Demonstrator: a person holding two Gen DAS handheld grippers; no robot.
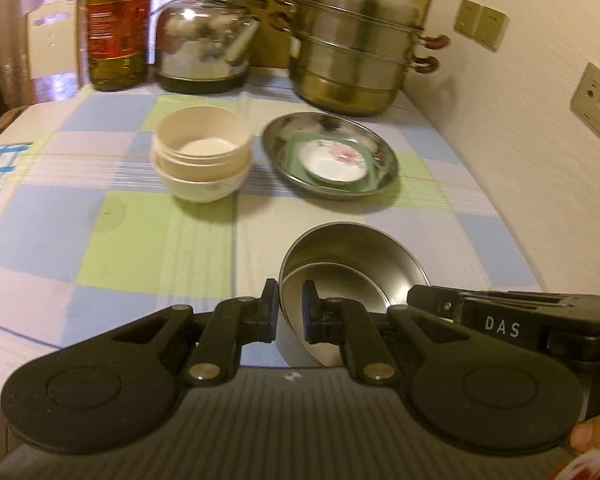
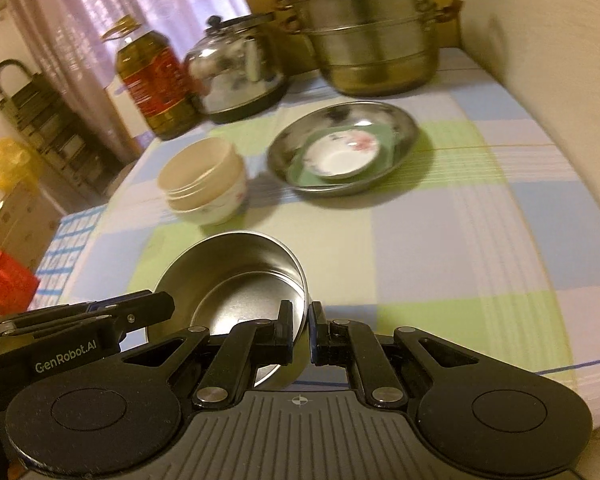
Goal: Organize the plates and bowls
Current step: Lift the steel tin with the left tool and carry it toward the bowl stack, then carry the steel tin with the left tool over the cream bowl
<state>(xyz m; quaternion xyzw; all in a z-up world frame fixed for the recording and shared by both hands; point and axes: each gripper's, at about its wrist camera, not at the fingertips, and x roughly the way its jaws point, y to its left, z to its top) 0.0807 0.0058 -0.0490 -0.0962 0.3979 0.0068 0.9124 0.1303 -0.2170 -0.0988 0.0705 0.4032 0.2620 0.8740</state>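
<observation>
Two grippers, left gripper [image 1: 290, 312] and right gripper [image 2: 300, 330], pinch the steel bowl [image 1: 352, 264] by its rim near the table's [image 1: 148, 240] front edge. A loose pinch could drop it.

A brushed, matt stainless-steel bowl [image 1: 352, 264] sits above a smooth checked cloth in pale blue, green and lilac [image 1: 140, 232], beside glossy cream ceramic bowls [image 1: 202, 156] stacked together. A shiny round steel tray [image 1: 328, 132] holds a matt green square plate [image 1: 370, 182] and a glazed white floral saucer [image 1: 336, 160]. Behind them gleam a polished steel kettle [image 1: 204, 36] and a tiered steel steamer pot [image 1: 352, 44], next to a clear plastic oil bottle [image 1: 118, 24].
</observation>
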